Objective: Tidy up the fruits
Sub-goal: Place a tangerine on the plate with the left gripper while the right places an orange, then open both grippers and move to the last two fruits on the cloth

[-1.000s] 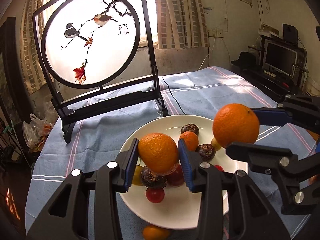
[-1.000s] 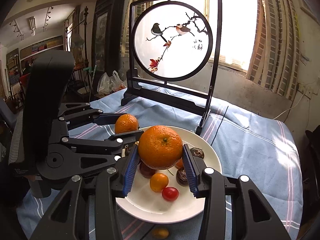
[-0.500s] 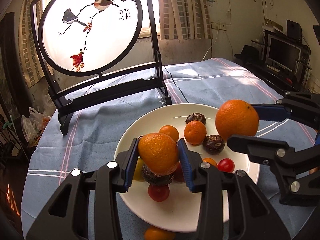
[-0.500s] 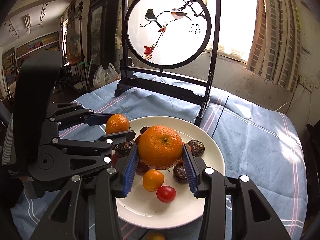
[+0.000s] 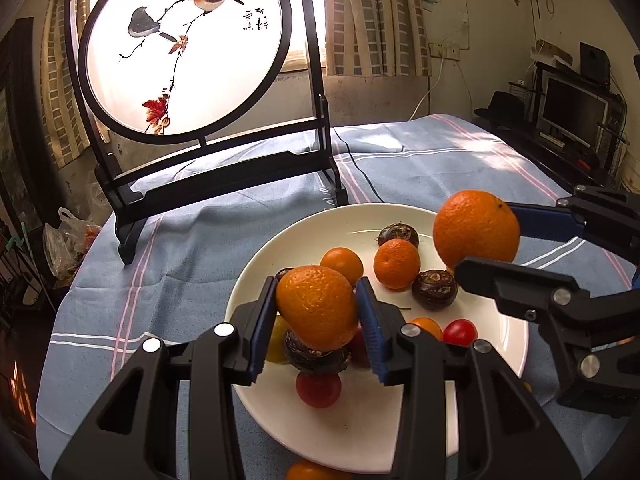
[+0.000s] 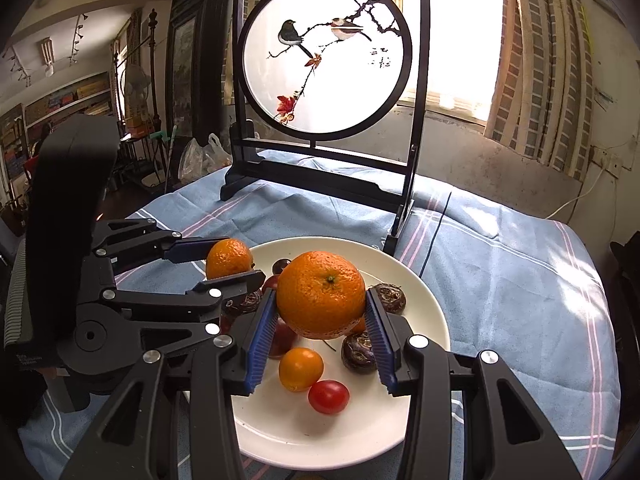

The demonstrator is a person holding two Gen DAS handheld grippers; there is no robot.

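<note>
Above the white plate point(image 5: 492, 364), both grippers point forward and downward, side by side, each clamped on a fruit. The left gripper point(image 5: 316, 312) grips a small orange point(image 5: 318, 306) between its blue pads, the fruit hanging over the near left part of the plate, just above a dark chestnut-like fruit point(image 5: 316, 358) and a red cherry tomato point(image 5: 319, 389). The right gripper point(image 6: 320, 308) grasps a larger orange point(image 6: 321, 294), stem end facing the camera, over the plate's middle.

From the left wrist view, the right gripper comes in at the right edge with its orange over the plate's far right rim; this view also shows two small tangerines point(image 5: 396, 264) and a monitor point(image 5: 572, 110) against the wall. Only the right wrist view shows a yellow-orange tomato point(image 6: 301, 369) beneath the larger orange and shelves point(image 6: 60, 100) at far left. Behind the plate, on the blue tablecloth point(image 6: 500, 280), stands a round bird screen point(image 6: 326, 60).
</note>
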